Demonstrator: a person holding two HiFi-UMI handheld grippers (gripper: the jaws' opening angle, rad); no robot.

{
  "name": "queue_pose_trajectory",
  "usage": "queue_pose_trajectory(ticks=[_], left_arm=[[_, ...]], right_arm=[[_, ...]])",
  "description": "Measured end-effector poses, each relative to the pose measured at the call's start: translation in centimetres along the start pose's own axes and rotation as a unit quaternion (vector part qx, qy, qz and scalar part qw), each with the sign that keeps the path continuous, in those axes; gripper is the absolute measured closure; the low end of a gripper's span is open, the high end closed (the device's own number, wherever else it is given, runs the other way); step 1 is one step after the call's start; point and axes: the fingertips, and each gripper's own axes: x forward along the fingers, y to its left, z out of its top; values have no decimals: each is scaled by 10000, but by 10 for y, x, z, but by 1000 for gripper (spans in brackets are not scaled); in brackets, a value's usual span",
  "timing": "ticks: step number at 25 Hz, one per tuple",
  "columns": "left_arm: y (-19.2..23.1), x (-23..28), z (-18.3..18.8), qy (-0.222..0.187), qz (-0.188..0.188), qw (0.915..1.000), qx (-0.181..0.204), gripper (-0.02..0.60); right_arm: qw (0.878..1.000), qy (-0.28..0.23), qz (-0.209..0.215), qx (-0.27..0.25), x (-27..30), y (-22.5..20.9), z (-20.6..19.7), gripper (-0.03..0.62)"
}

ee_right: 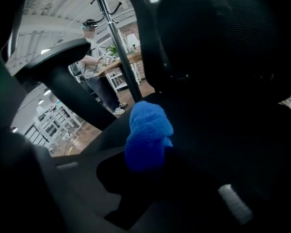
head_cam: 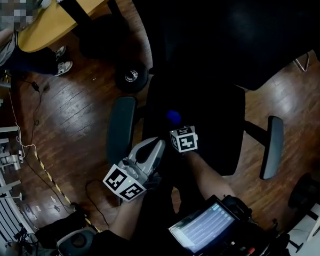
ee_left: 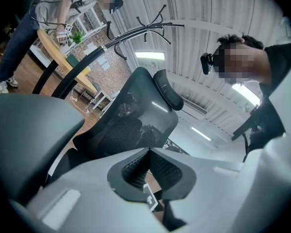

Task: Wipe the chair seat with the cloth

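A black office chair fills the middle of the head view, its seat dark between two grey armrests. My right gripper reaches over the seat's near left part and is shut on a blue fluffy cloth. In the right gripper view the cloth bulges out of the right gripper, close to the seat and in front of the backrest. My left gripper hovers at the seat's near left corner, beside the right one. Its jaws meet with nothing between them. The left gripper looks up at the mesh backrest and headrest.
A wooden table stands at the upper left with a person beside it. A coat stand's base sits on the wooden floor just behind the chair's left side. Cables run along the left floor. A lit screen is at my waist.
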Motion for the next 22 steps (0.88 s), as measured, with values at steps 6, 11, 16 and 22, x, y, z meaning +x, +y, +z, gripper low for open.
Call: queue_pose_trajectory(ticks=[6, 11, 16, 22], left_arm=[[-8, 13, -12, 178, -138, 9997, 22, 591], [-19, 27, -22, 327, -293, 9990, 55, 591], [-32, 38, -34, 402, -367, 9985, 7, 591], [-40, 38, -36, 438, -410, 9982, 52, 591]], right_arm=[[9943, 21, -1013, 327, -53, -97, -29, 549], [9790, 98, -1951, 588, -128, -183, -62, 549], [9666, 31, -2459, 723, -187, -231, -83, 549], [9655, -65, -2523, 641, -198, -237, -85, 549]])
